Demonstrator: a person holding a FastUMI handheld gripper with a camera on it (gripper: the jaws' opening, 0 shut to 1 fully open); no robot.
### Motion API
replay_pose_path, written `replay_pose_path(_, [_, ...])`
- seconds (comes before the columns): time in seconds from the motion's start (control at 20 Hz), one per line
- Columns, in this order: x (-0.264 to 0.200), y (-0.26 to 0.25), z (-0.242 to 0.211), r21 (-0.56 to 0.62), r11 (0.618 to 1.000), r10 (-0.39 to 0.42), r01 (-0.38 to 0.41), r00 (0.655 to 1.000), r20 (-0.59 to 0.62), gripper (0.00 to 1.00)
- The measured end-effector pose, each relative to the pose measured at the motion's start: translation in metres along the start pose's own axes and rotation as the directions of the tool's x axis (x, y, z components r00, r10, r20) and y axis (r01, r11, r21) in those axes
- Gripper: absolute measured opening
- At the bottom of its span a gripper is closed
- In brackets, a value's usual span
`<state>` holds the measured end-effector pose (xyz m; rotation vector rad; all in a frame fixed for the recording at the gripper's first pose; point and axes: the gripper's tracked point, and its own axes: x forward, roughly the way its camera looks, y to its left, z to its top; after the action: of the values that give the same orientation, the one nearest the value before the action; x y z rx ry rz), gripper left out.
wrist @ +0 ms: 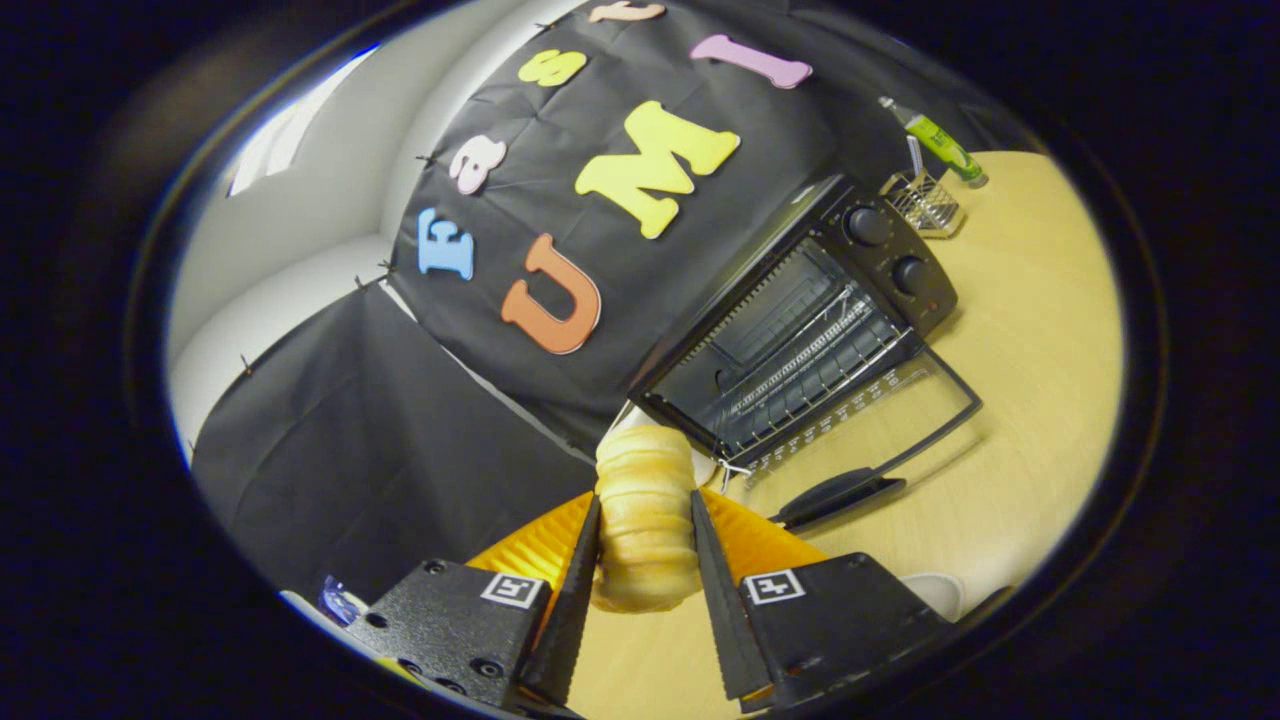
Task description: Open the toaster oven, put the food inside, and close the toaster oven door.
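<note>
My gripper (645, 545) squeezes the bread (645, 515), one finger pressing on each side, and I hold it up above the wooden table (1040, 330). The toaster oven (800, 320) sits just past the bread with its glass door (865, 425) folded all the way down and the wire rack (810, 365) showing inside. A small wire basket (922, 203) and a green bottle (935, 140) stand behind the oven.
</note>
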<state>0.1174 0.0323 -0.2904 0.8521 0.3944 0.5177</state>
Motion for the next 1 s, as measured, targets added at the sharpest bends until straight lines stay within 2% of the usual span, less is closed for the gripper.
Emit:
replay_pose_path(0.25, [0.048, -0.040, 0.027, -0.009, 0.997, -0.083, 0.083, 0.997, 0.002, 0.61])
replay_pose_path(0.4, [0.078, -0.068, 0.049, 0.055, 0.989, -0.140, 0.138, 0.990, 0.021, 0.60])
replay_pose_path(0.7, [0.133, -0.117, 0.088, 0.075, 0.969, -0.237, 0.235, 0.971, 0.020, 0.61])
replay_pose_path(1.0, [0.159, -0.132, 0.112, -0.050, 0.962, -0.265, 0.269, 0.961, 0.076, 0.63])
